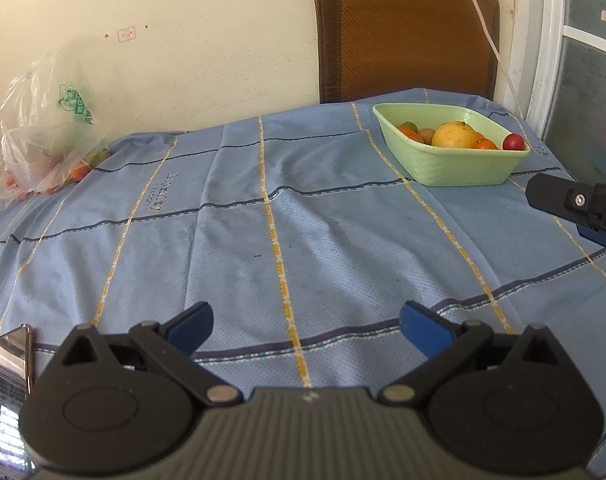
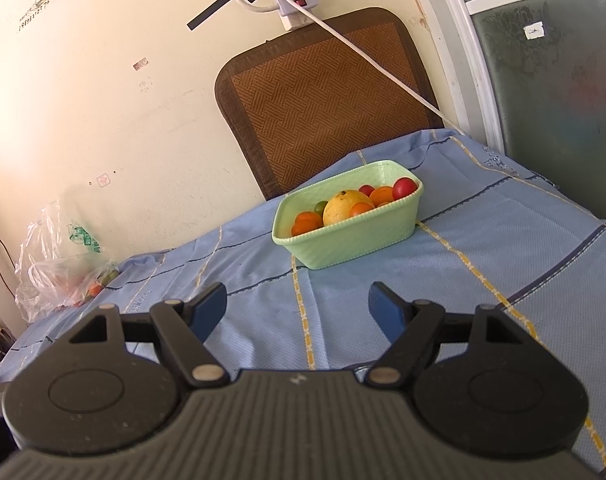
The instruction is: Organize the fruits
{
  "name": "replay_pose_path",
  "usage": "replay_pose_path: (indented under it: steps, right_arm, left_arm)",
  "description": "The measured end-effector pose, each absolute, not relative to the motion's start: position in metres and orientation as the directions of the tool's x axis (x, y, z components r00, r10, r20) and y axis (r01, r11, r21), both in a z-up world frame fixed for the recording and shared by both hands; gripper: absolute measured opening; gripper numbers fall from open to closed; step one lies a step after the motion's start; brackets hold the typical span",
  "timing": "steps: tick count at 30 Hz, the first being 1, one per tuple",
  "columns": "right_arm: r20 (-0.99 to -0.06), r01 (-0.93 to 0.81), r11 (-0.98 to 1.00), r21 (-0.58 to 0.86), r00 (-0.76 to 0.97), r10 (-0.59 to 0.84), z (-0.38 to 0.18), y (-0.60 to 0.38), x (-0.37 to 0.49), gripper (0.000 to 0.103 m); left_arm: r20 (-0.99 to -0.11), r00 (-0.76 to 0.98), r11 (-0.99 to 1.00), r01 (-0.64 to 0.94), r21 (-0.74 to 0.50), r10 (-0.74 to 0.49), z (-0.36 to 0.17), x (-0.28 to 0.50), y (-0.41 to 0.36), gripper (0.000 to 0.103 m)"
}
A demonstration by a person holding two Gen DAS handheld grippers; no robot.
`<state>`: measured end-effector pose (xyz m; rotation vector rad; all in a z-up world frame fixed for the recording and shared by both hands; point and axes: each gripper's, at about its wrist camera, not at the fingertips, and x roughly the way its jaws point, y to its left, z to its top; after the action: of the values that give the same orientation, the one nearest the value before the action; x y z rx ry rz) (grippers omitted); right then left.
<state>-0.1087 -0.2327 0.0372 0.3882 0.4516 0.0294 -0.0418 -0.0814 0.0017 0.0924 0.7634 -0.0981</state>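
A light green basket (image 1: pixel 443 164) (image 2: pixel 363 240) stands on the blue checked tablecloth at the far right. It holds a large yellow fruit (image 1: pixel 455 135) (image 2: pixel 345 206), several small orange fruits (image 2: pixel 307 222), a green one and red ones (image 1: pixel 513 142) (image 2: pixel 404 188). My left gripper (image 1: pixel 305 330) is open and empty, low over the cloth, well short of the basket. My right gripper (image 2: pixel 297 312) is open and empty, in front of the basket; part of it shows at the right edge of the left wrist view (image 1: pixel 575 200).
A clear plastic bag (image 1: pixel 43 148) (image 2: pixel 59 264) with more small orange and green fruits lies at the table's far left by the wall. A brown chair back (image 1: pixel 407 36) (image 2: pixel 323 100) stands behind the table. A shiny phone (image 1: pixel 7 372) lies at the near left.
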Motion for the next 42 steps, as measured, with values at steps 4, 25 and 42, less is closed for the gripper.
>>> replay_pose_path:
  steps: [4, 25, 42]
  right_arm:
    - [-0.419, 0.056, 0.926, 0.373, 0.901, 0.114, 0.0371, -0.2329, -0.1087, 0.08]
    - [-0.418, 0.053, 0.927, 0.371, 0.901, 0.116, 0.0372, -0.2327, -0.1079, 0.08]
    - [-0.417, 0.055, 0.926, 0.373, 0.902, 0.115, 0.0378, -0.235, -0.1079, 0.08]
  left_arm:
    - [-0.691, 0.721, 0.991, 0.124, 0.052, -0.054, 0.0015, -0.0423, -0.0818, 0.103]
    - [-0.682, 0.729, 0.99, 0.124, 0.063, -0.048, 0.0042, -0.0421, -0.0793, 0.103]
    - [-0.681, 0.731, 0.989, 0.131, 0.065, -0.052, 0.0048, -0.0416, -0.0829, 0.103]
